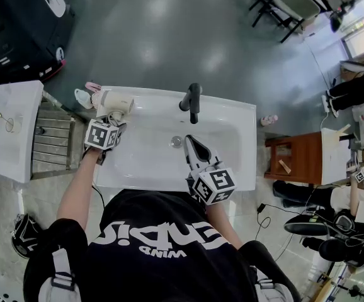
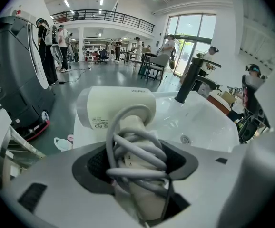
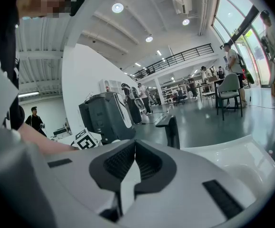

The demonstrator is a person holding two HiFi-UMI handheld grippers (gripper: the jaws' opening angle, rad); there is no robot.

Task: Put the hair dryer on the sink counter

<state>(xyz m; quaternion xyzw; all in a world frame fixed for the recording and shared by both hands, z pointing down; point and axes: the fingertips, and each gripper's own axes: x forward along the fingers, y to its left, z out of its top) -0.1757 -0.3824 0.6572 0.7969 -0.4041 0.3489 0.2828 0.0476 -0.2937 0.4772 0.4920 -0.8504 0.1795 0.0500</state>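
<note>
The hair dryer is at the far left corner of the sink counter, its handle between the left gripper's jaws. The faucet stands mid far edge, the drain before it in the basin. The right gripper hangs over the basin, just right of the drain.

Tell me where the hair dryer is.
The hair dryer is at the far-left corner of the sink counter in the head view, left of the faucet, its cord-wrapped handle gripped in the left tongs.
</note>
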